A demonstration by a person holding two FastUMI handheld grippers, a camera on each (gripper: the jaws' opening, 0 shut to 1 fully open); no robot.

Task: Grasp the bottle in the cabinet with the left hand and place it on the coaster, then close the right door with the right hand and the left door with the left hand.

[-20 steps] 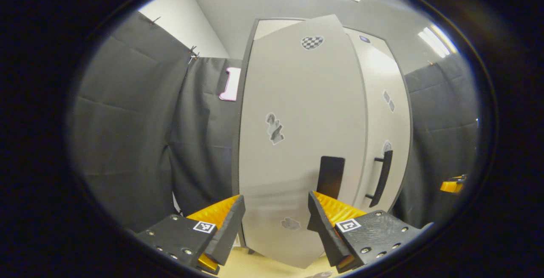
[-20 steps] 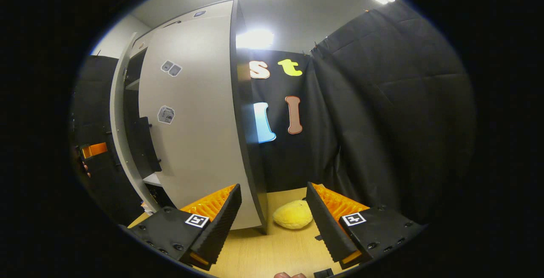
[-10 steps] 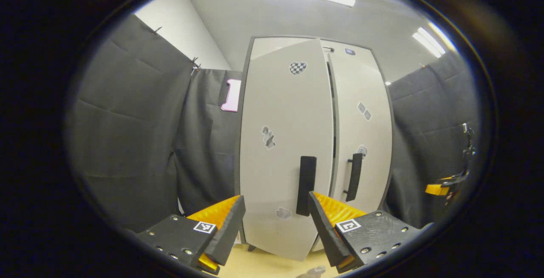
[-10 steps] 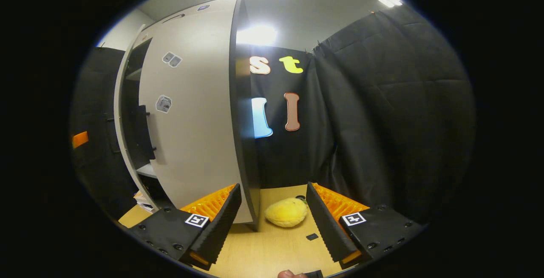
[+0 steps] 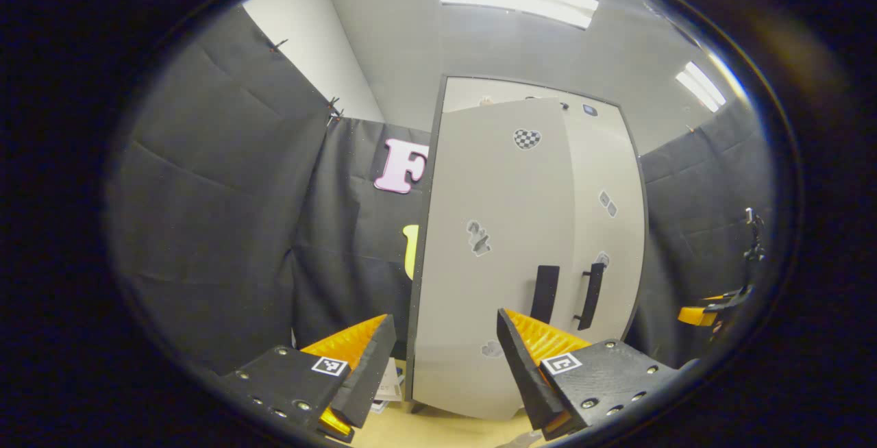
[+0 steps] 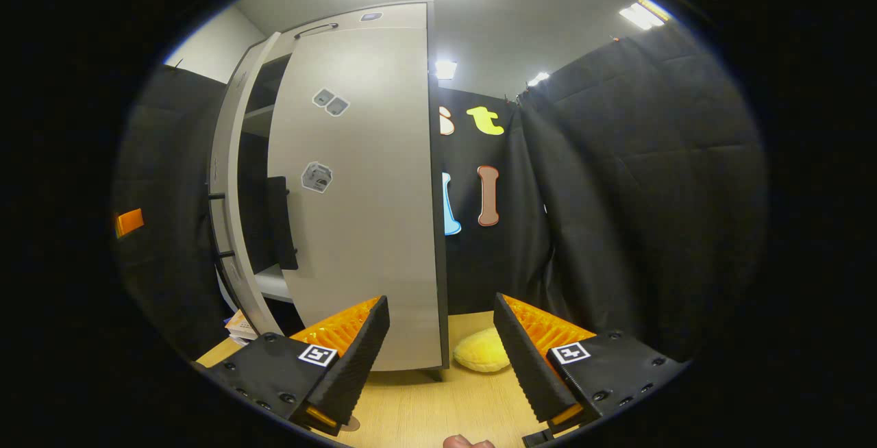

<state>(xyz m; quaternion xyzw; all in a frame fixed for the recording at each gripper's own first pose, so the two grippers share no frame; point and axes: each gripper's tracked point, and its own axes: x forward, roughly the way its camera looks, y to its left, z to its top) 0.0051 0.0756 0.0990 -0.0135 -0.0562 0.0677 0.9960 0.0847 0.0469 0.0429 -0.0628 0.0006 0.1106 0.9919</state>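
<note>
Clearly both grippers, left gripper [image 5: 445,359] and right gripper [image 6: 442,349], gape wide and empty; left door [image 5: 490,256] looks ajar (right door [image 6: 363,194] seems shut); press flat beside its handle [image 5: 545,294] until flush

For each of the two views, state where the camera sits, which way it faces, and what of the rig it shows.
Left gripper view: rides the left gripper, open, facing the cabinet's left door; right gripper shows at far right.
Right gripper view: rides the right gripper, open, facing the right door, a yellow plush on the table.
Shared: the cabinet doors.
</note>
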